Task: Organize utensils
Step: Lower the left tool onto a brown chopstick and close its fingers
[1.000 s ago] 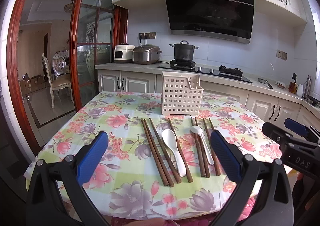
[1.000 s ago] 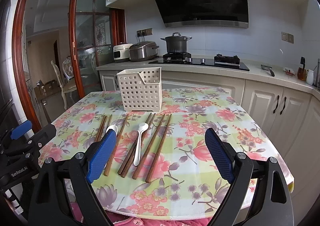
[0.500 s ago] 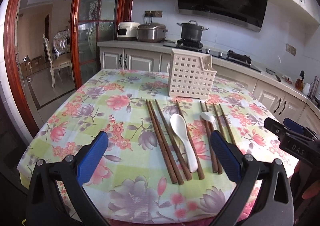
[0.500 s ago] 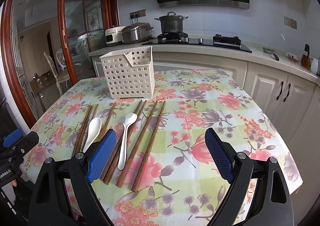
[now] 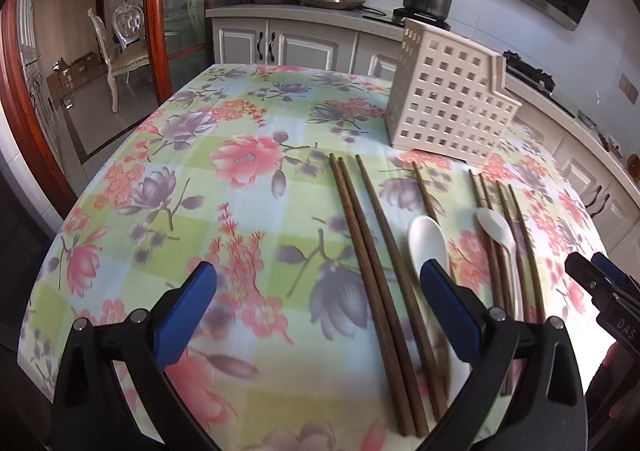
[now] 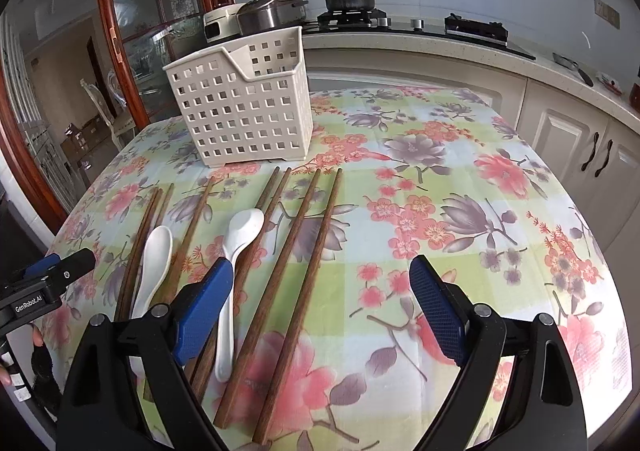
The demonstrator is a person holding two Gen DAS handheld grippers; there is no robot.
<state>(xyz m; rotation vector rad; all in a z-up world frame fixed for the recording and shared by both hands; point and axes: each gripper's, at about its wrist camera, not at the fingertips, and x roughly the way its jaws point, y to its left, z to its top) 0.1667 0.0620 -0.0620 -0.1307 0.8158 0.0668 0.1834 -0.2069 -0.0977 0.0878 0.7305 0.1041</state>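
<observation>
Chopsticks (image 6: 298,271) and two white spoons lie in rows on the floral-clothed bench (image 6: 460,211), all with their far ends toward a cream perforated basket (image 6: 244,111) that stands upright at the back of the cloth, apart from the utensils and with nothing visible inside.

From the left wrist view, the left tongs (image 5: 318,301) hang low over the near edge with their blue pads spread wide and nothing between them. A tight pair of dark wooden chopsticks (image 5: 372,275) runs through the gap nearer the right pad, with a third stick just beside it. The larger spoon (image 5: 428,243) lies bowl-up (its handle passes behind the right pad (image 5: 448,303)). Farther right, the smaller spoon (image 5: 496,227) rests among more sticks, seemingly touching them.

From the right wrist view, the right tongs (image 6: 322,299) are likewise released, pads well apart and gripping nothing. Two parallel chopsticks lie between the pads, closer to the left pad (image 6: 204,303). The smaller spoon (image 6: 240,251) lies just beside that pad, its handle alongside another pair of sticks. The larger spoon (image 6: 154,263) sits farther left, next to the left tongs' tip (image 6: 52,271).
</observation>
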